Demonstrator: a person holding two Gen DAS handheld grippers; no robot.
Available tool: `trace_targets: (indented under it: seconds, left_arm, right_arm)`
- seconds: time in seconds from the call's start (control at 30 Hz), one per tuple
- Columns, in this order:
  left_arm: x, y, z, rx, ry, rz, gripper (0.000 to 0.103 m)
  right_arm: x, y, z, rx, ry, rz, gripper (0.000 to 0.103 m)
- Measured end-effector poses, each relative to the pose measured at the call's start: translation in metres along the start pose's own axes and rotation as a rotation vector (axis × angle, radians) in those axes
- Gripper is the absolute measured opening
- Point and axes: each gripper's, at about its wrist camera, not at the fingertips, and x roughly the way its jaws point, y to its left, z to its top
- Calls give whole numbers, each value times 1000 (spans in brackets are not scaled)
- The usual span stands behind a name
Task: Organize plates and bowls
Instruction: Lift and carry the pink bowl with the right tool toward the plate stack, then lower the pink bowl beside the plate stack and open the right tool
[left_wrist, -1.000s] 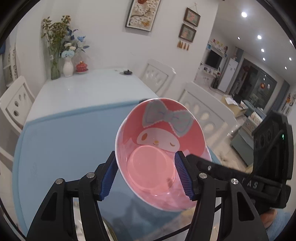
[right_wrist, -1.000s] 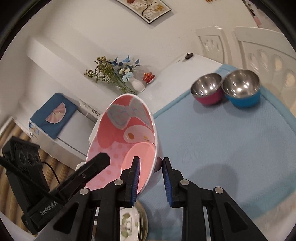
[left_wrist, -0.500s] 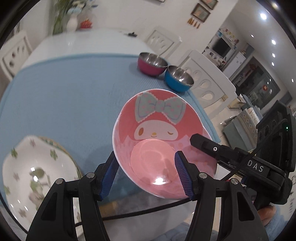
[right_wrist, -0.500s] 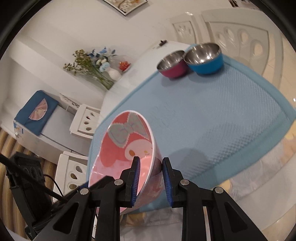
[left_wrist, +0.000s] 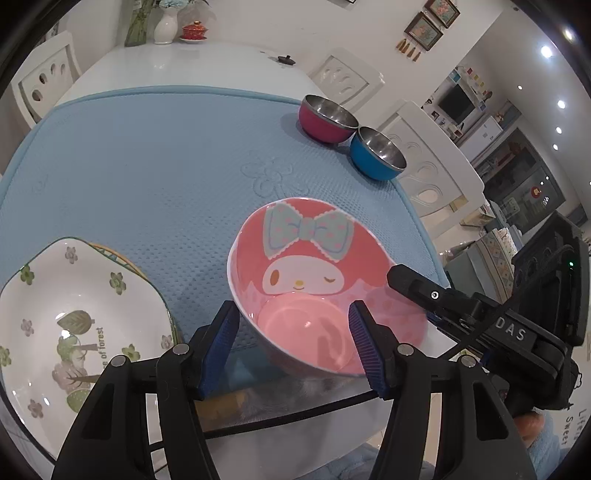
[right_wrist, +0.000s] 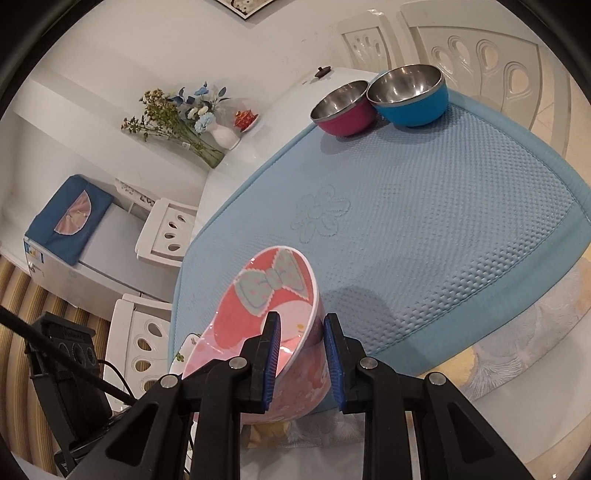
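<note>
a: where are we with the pink bowl (left_wrist: 325, 284)?

b: our right gripper (right_wrist: 301, 354) has its jaws narrow, pinched on the bowl's rim, one pad inside and one outside. the bowl hangs tilted over the near edge of the blue mat (left_wrist: 166, 158) on the bench. whether its base touches the mat yet, we cannot tell.

a: and our left gripper (left_wrist: 295, 343)?

b: jaws partly open, one pad to either side of the bowl's near wall. we can't tell whether they press on it.

a: what looks sorted so far?

b: the red steel bowl (left_wrist: 327, 118) and the blue steel bowl (left_wrist: 376, 153) sit touching at the far right of the mat. the floral plate (left_wrist: 74, 317) rests on another plate at the near left.

a: so what's left?

b: we judge the pink bowl still needs a place, probably with the other bowls.
</note>
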Motion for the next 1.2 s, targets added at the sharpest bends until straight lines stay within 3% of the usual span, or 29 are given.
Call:
trace_targets:
  seconds: [0.43,0.63,0.73,0.97,1.07,1.2]
  left_arm:
    - [-1,0,-2,15,11,4,58]
    - [-3,1,-11,30,28,-42,58]
    - [-12,1,-13,52,13,-26,58]
    - [-55,-6,-8,163,-99,23,58]
    - [-64,-6,-7,163,-127,37,58]
    - [-73,-5,-3,139,-132,-1,60]
  right_arm:
    - [1,-9,2,42,-1,-8,23]
    - [-3,-8,0,11,-13,-25,23]
    - [-9,-6,-2,-3,-22,-23,23]
    - [-40,8,5,-81,-142,-36,23]
    - [-56,15,9,-105,-201,-18,23]
    - [-76,20,17,-136,-266,-20,23]
